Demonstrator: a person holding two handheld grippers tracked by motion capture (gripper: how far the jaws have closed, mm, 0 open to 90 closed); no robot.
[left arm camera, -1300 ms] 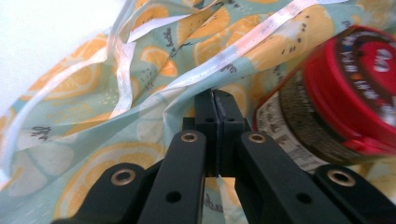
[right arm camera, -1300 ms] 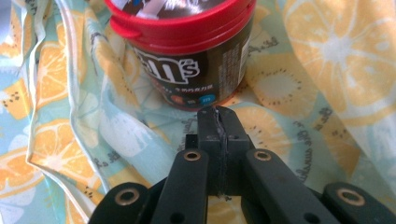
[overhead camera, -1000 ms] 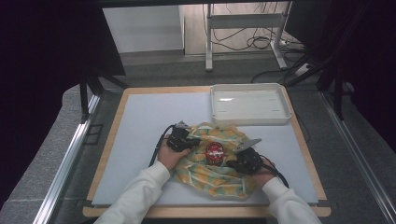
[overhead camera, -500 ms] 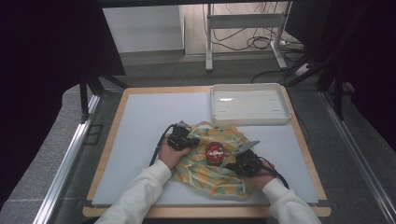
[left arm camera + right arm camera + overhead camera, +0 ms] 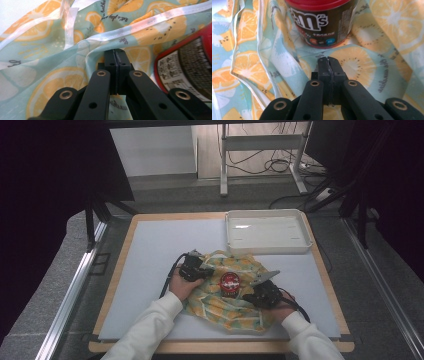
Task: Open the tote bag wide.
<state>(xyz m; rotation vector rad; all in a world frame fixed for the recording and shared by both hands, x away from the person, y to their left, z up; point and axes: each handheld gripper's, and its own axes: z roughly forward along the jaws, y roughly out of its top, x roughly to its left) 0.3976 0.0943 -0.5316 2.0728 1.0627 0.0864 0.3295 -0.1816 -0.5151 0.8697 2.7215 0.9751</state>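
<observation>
So from where I'm standing, the whole thing hinges on where that red-lidded candy tub (image 5: 230,284) sits relative to the two sets of tongs. It's parked roughly in the middle of the orange-slice cloth (image 5: 225,307), which is rumpled on the counter (image 5: 150,245) in front of the person.

The left tongs (image 5: 192,269) are at about 10 o'clock from the tub, and the right tongs (image 5: 260,295) are at about 4 o'clock, so the tub sits nearly on the line between them. Both look close to it, and I'd say the right ones are a touch nearer, but it's honestly close.

In the left gripper view the left tongs (image 5: 116,58) are clenched on a fold of the cloth, with the tub (image 5: 185,70) off to their 2 o'clock. In the right gripper view the right tongs (image 5: 328,66) are pinched on the fabric too, and the tub (image 5: 319,22) stands upright dead ahead at 12 o'clock, just beyond the tips.

My guess is they're wrapping the tub, so each pinched edge needs to come inward over the lid. The white tray (image 5: 267,231) at 1 o'clock from the tub looks uninvolved.
</observation>
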